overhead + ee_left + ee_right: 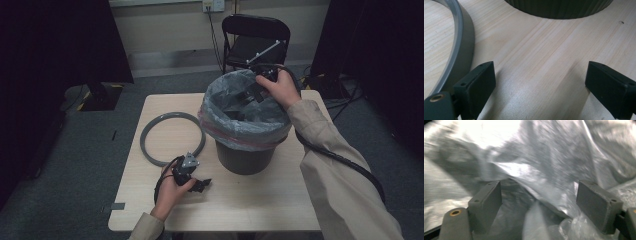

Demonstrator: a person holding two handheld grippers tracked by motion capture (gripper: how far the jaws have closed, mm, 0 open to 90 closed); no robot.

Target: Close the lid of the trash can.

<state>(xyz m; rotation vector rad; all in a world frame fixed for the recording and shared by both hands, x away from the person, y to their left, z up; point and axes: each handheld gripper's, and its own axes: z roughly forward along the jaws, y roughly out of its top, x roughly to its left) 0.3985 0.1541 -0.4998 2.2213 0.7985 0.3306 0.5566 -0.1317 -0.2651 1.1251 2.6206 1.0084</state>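
One pale wooden table, one dark round bin lined with one translucent grey plastic bag, one grey plastic ring, two grippers.

Left of the bin, flat on the table: the ring. Over the bin's mouth: right gripper, jaws wide, gripping nothing, bag film just beyond. Near the bin's front, beside the ring: left gripper, jaws wide, empty.
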